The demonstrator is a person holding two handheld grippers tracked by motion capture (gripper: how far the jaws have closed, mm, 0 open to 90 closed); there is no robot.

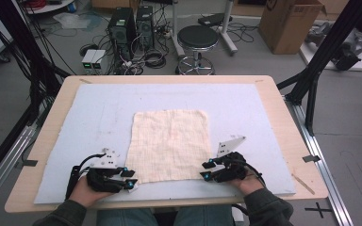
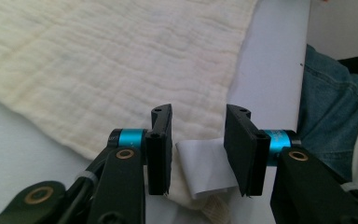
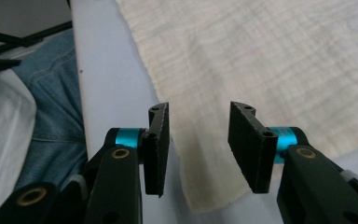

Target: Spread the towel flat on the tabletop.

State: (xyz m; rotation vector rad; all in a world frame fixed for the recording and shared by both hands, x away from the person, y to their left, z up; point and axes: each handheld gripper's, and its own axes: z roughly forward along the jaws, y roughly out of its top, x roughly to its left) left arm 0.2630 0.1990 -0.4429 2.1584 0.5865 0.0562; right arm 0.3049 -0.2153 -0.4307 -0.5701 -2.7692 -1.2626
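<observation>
Both my claws are spread wide: left gripper (image 2: 198, 154) straddles the cloth (image 1: 169, 143) corner and its tag (image 2: 205, 168), right gripper (image 3: 199, 149) straddles the other near corner. I'd worry about pinching only the tag, or the cloth bunching.

Your left black two-jaw gripper (image 1: 131, 179) and right black two-jaw gripper (image 1: 206, 170) sit low at the near edge, jaws parted, pointing inward.
</observation>
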